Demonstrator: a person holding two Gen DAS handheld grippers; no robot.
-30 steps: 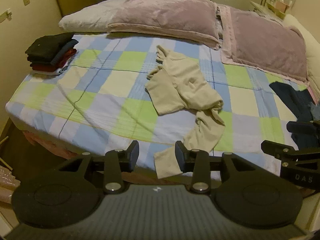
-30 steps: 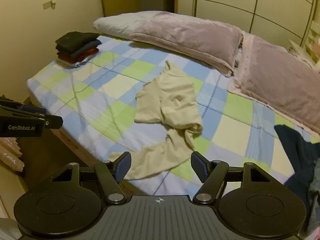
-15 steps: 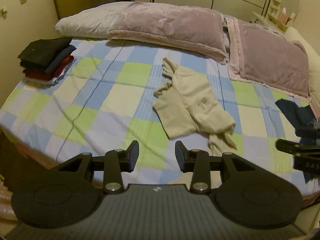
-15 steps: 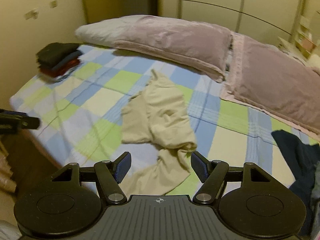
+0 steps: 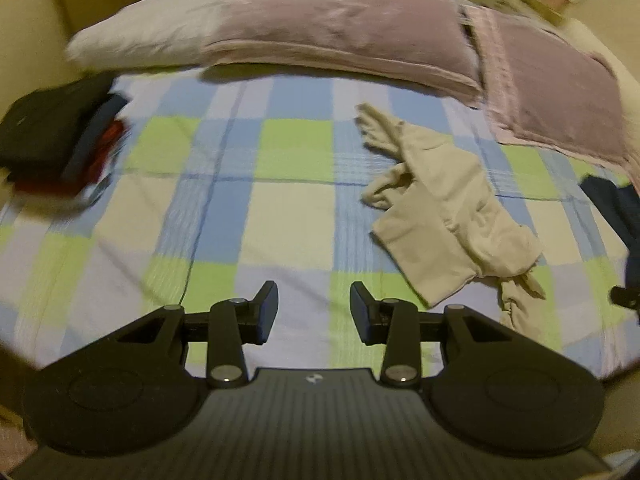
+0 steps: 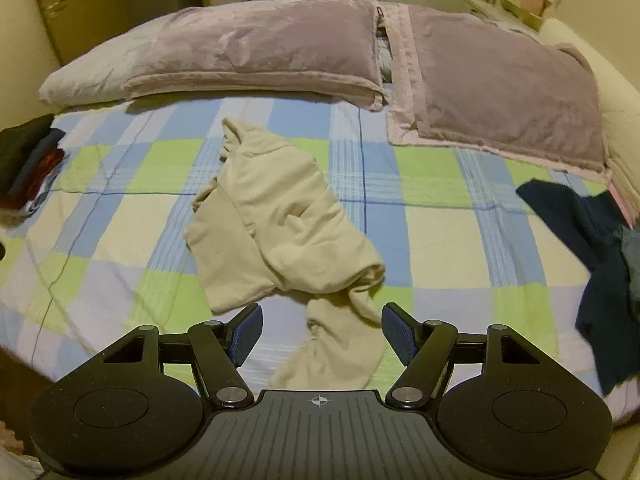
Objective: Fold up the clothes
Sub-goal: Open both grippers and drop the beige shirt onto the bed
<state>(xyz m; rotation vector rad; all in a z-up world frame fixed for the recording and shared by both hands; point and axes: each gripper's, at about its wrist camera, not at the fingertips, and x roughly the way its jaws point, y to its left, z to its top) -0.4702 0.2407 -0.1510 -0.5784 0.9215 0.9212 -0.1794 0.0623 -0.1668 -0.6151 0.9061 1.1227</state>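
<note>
A crumpled beige garment point(image 6: 280, 224) lies in the middle of the checked bed point(image 6: 440, 232), one long part trailing toward the near edge. My right gripper point(image 6: 322, 332) hovers open just above that trailing part, with nothing between its fingers. In the left wrist view the same beige garment point(image 5: 436, 208) sits to the right, and my left gripper point(image 5: 314, 314) stands open over bare checked sheet point(image 5: 260, 208) to its left, empty.
A stack of folded dark and red clothes point(image 5: 56, 140) rests at the bed's left edge. A dark blue garment point(image 6: 596, 248) lies unfolded at the right edge. Two mauve pillows point(image 6: 256, 48) point(image 6: 504, 88) line the headboard. A tip of the other gripper point(image 5: 626, 298) shows at right.
Both grippers have moved forward over the bed and lower. The beige garment has slid rightward in the left wrist view and looms nearer in the right. Neither gripper's opening changed.
</note>
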